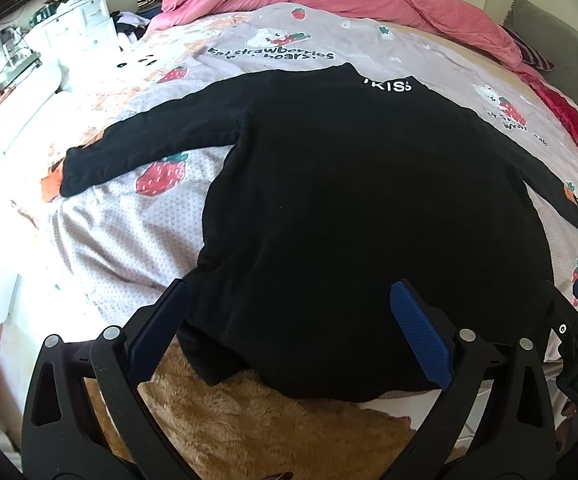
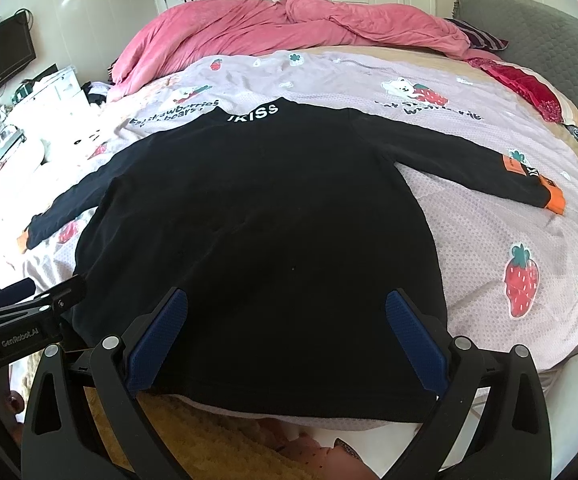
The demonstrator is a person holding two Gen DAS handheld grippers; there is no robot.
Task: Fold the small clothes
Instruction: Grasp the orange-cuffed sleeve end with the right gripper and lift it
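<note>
- Left gripper [image 1: 289,332]: jaws wide, holding nothing, at the near hem's left corner.
- Black top [image 2: 249,240]: flat on the bed [image 2: 489,232], collar away, hem at the near edge, sleeves out sideways; bare sheet on both flanks.
- Right gripper [image 2: 287,336]: jaws wide, holding nothing, over the hem.
</note>
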